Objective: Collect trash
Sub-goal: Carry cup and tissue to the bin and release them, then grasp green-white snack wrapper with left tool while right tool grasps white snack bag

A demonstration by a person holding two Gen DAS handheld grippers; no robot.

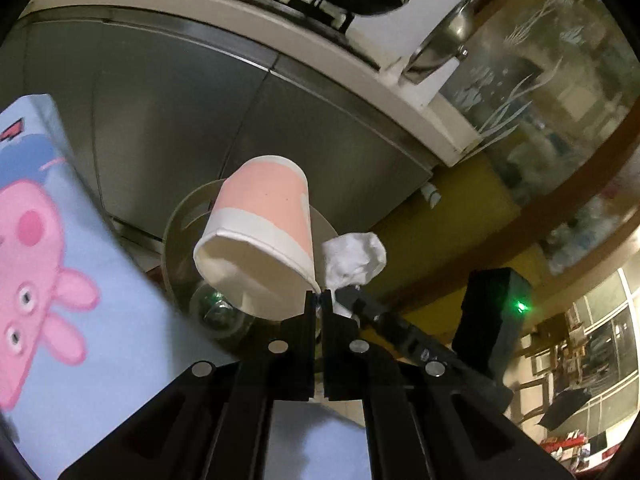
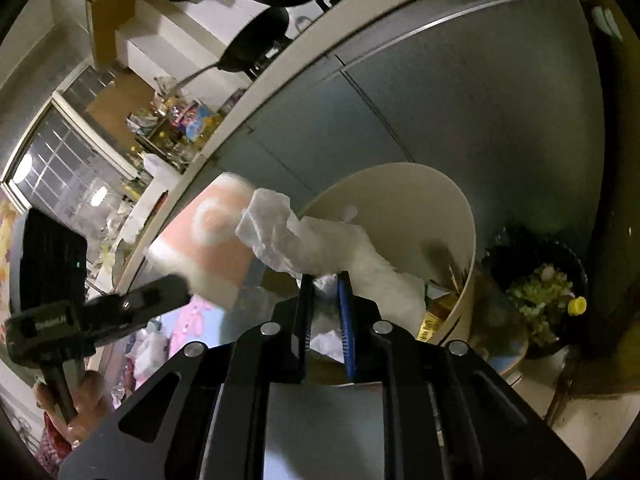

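Note:
My left gripper [image 1: 318, 300] is shut on the rim of a pink and white paper cup [image 1: 260, 228] and holds it tilted in the air over a round beige trash bin [image 1: 176, 220]. My right gripper [image 2: 325, 280] is shut on a crumpled white tissue [image 2: 316, 244] and holds it above the open beige bin [image 2: 448, 216], which holds some scraps. The tissue [image 1: 354, 258] and the right gripper also show in the left wrist view, just right of the cup. The cup [image 2: 208, 240] shows blurred in the right wrist view, left of the tissue.
Grey cabinet doors [image 1: 180, 120] stand behind the bin under a white counter with pans. A blue cartoon-pig cloth [image 1: 48, 260] lies at left. A black bin bag with green scraps and a yellow cap [image 2: 540, 300] sits right of the bin.

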